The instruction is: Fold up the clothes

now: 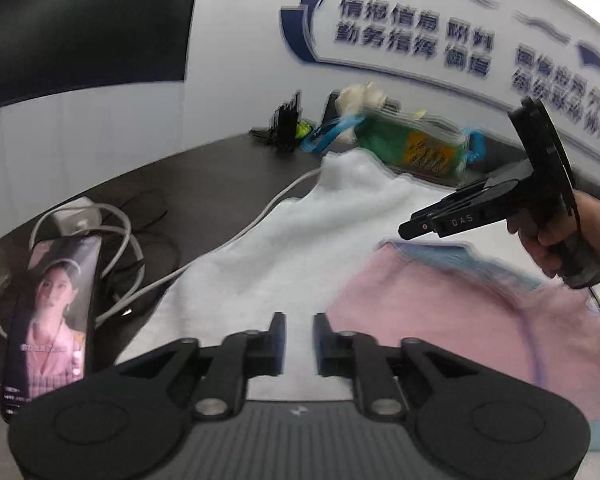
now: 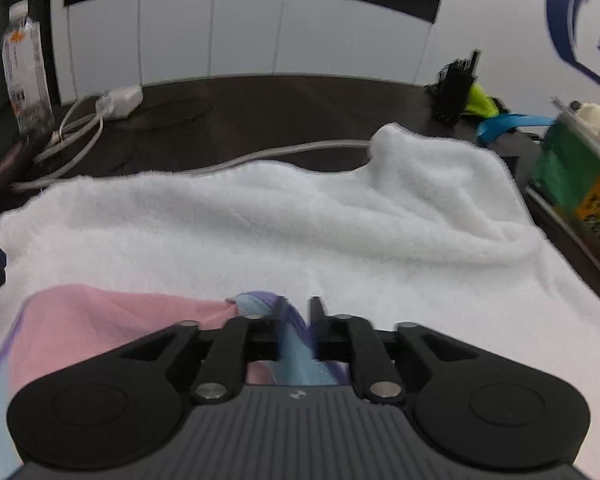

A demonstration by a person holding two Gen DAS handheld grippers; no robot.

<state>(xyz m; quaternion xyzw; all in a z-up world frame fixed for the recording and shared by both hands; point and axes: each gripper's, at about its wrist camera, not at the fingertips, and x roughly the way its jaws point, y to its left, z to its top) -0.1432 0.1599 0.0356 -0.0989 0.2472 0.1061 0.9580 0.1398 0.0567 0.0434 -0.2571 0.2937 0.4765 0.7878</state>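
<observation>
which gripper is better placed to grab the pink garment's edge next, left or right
Right, probably. The right gripper already has the pink garment and its blue-purple trim between its fingers, though the grip looks loose. The left gripper is open with only the white towel between its fingers.

Pink garment (image 1: 460,320): one
White towel (image 2: 300,216): one
Phone (image 1: 52,320): one
Bottle (image 2: 24,68): one
Charger brick (image 2: 120,100): one
Grippers: two, left gripper (image 1: 299,334), right gripper (image 2: 298,320)

Right gripper (image 2: 298,320) over a pink garment (image 2: 112,312)
Blue-purple edge sits between its jaws; white towel (image 2: 300,216) toward 12, bottle (image 2: 24,68) at 10.
</observation>
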